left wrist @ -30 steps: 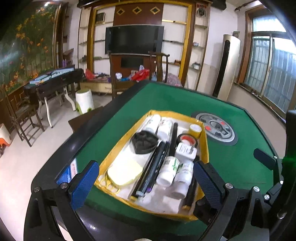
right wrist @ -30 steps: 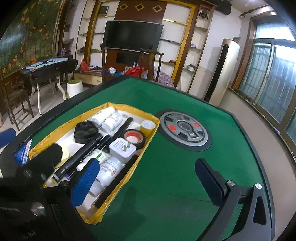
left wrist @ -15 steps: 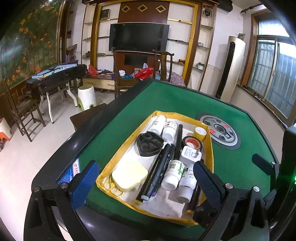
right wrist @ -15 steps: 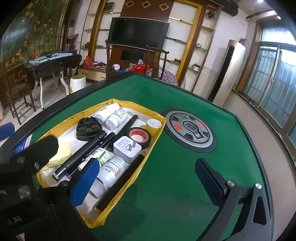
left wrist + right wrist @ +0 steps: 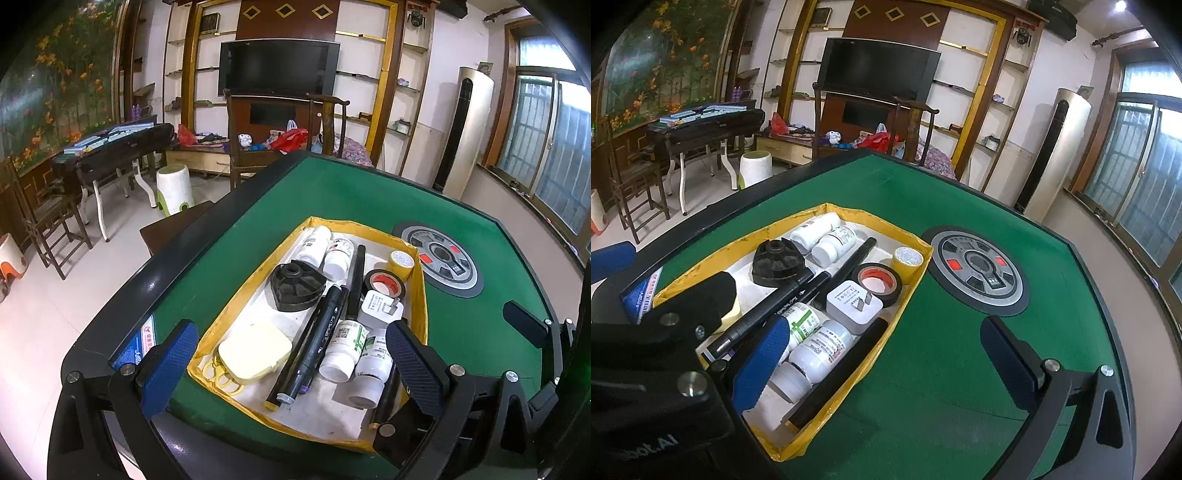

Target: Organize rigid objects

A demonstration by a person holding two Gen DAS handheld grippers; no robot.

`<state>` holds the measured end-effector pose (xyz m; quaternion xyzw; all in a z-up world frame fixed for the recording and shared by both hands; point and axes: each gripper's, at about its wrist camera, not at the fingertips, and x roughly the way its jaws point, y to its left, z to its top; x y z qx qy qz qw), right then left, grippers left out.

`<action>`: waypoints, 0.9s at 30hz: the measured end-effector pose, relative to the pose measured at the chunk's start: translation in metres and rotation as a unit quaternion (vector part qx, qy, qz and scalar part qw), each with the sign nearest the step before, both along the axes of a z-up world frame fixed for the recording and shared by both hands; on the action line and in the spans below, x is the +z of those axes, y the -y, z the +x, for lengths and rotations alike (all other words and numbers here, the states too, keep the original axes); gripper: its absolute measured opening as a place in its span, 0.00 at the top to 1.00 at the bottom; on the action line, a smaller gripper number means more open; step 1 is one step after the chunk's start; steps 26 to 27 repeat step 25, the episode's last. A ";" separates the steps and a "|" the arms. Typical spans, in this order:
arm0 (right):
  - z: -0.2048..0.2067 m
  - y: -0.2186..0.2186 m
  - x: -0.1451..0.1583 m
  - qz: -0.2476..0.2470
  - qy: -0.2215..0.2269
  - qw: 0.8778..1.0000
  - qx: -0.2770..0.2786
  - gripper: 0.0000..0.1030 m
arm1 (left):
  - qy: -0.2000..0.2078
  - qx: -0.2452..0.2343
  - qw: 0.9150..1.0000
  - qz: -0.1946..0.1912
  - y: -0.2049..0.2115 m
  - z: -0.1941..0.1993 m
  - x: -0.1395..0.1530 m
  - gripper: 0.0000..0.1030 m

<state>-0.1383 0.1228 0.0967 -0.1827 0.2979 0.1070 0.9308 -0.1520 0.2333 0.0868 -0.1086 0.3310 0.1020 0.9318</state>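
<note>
Green felt table [image 5: 332, 206], filling mid-frame. Round control panel [image 5: 439, 264], centre right of the felt. Yellow-walled tray [image 5: 236, 299], lower centre, holding: black ribbed cap [image 5: 297, 282]; pale yellow case [image 5: 255, 350], lower left of tray; black marker [image 5: 317, 339]; white pill bottles [image 5: 341, 349]; white charger plug [image 5: 380, 308]; black tape roll [image 5: 384, 282]; yellow tape roll [image 5: 402, 262]. Left gripper [image 5: 291, 365]: jaws wide apart, empty, above the tray. Right gripper [image 5: 886, 354]: jaws wide apart, empty, at the tray's right edge.

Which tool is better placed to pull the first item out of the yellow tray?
Left. The left tool hangs open with the yellow tray framed between its fingers. The right tool, also open, points mostly at bare green felt beside the tray.
</note>
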 end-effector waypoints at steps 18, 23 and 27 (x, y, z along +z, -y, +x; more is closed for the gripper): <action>-0.004 -0.002 -0.003 0.009 -0.012 1.000 0.012 0.00 | -0.017 0.009 1.000 0.007 -0.003 -0.001 0.000 0.01; -0.008 -0.003 -0.001 0.005 -0.009 1.000 0.020 0.00 | -0.018 0.015 1.000 0.006 -0.005 -0.001 0.002 0.01; -0.009 -0.003 0.000 0.006 -0.008 1.000 0.021 0.00 | -0.020 0.016 1.000 0.003 -0.005 -0.001 0.003 0.01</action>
